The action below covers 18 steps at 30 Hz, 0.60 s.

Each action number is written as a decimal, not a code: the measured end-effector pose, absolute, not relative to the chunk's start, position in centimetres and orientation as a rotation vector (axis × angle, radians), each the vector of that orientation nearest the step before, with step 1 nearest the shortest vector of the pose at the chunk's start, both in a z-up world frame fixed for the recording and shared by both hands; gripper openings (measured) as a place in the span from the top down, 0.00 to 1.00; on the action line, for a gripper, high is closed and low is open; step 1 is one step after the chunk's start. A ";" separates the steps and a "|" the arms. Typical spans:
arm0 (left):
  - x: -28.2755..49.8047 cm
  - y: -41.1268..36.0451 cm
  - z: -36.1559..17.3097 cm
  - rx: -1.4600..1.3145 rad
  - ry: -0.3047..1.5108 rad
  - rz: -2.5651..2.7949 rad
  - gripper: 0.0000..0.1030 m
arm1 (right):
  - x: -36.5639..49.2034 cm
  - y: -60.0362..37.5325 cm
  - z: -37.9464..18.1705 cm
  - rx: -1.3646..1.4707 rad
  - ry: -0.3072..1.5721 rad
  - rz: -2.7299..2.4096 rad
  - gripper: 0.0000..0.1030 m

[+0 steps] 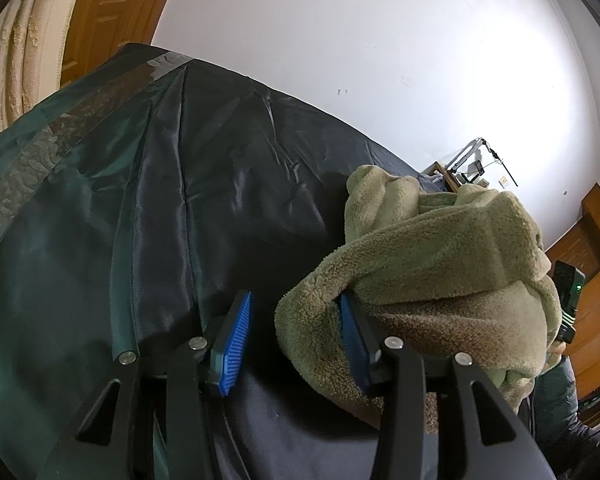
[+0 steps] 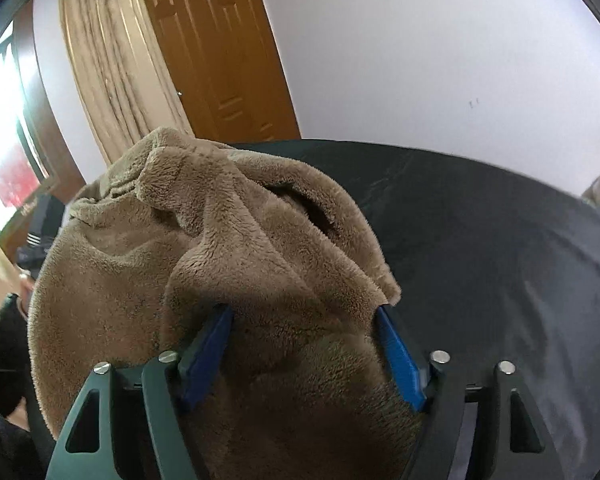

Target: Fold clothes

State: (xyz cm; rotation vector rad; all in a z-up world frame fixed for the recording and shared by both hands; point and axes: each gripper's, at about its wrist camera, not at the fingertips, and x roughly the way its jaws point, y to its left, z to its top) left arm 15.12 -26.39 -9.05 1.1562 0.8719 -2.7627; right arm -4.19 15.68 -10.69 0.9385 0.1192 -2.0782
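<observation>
Fleece garment (image 2: 220, 248) bunched on the bed (image 1: 228, 184), caught between two grippers

It lay heaped on the dark bedspread — the right gripper (image 2: 304, 344) sat nearer, its jaws spread around a thick fold that filled the gap between the blue pads. The left gripper (image 1: 296, 336) stood beside the heap's left edge, jaws spread, only its right pad tucked under the fleece — the bulk lay off to its right.

Fleece garment (image 1: 440, 264) bunched on bed cover (image 1: 220, 208), wall (image 1: 340, 40) behind, door (image 2: 220, 48) far left.
</observation>
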 end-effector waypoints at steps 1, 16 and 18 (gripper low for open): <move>15.1 -26.3 -9.1 1.156 0.869 -2.763 0.52 | -4.0 15.9 -10.6 0.938 0.108 -2.068 0.66; 14.6 -25.6 -8.9 1.169 0.833 -2.789 0.41 | -0.6 16.5 -7.8 0.801 0.135 -2.276 0.41; 14.5 -25.6 -8.9 1.168 0.839 -2.793 0.40 | -1.2 17.0 -8.3 0.820 0.112 -2.276 0.21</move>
